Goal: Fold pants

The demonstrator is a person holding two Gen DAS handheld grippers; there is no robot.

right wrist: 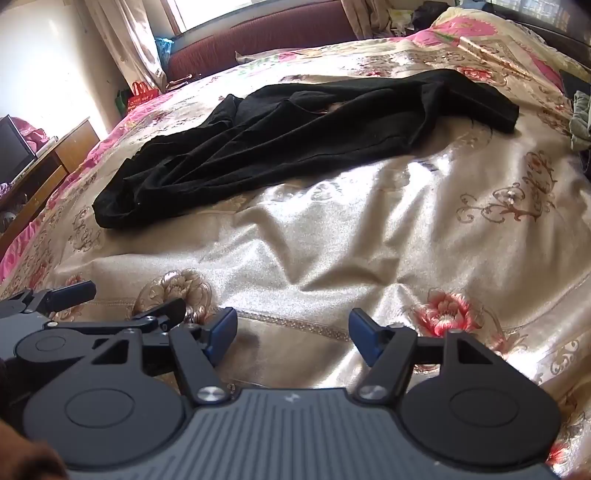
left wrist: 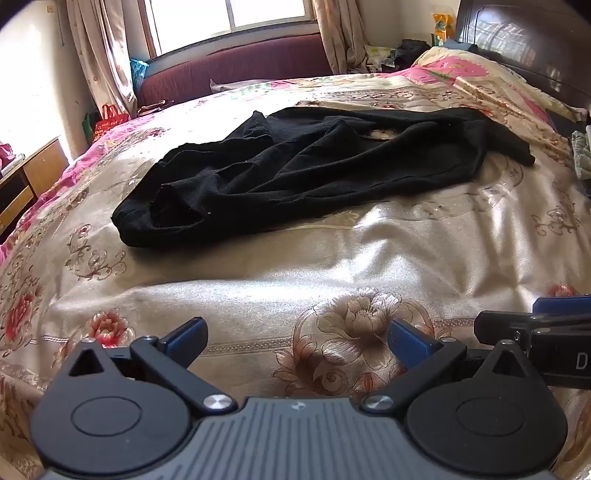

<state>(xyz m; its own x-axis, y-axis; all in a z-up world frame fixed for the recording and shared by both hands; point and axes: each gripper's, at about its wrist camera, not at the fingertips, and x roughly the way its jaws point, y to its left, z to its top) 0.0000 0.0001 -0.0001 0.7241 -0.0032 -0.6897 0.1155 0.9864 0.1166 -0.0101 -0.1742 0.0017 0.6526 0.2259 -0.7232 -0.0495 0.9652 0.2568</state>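
- The black pants [left wrist: 306, 166] lie crumpled and unfolded on the floral bedspread [left wrist: 332, 258], stretching from 9 toward 2 o'clock across the bed's middle.
- The left gripper [left wrist: 295, 339] hovers at 6 o'clock, well apart from the pants, jaws spread wide and holding nothing.
- The right gripper [right wrist: 293, 332] hangs just beside it, jaws apart and likewise empty.
- A window [left wrist: 229, 14] stands at 12 o'clock.

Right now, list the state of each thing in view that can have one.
black pants: unfolded, crumpled, lying across the bedspread, untouched
bedspread: spread over the bed, wrinkled
left tongs: open, empty, short of the pants
right tongs: open, empty, short of the pants
curtains: drawn aside from the window
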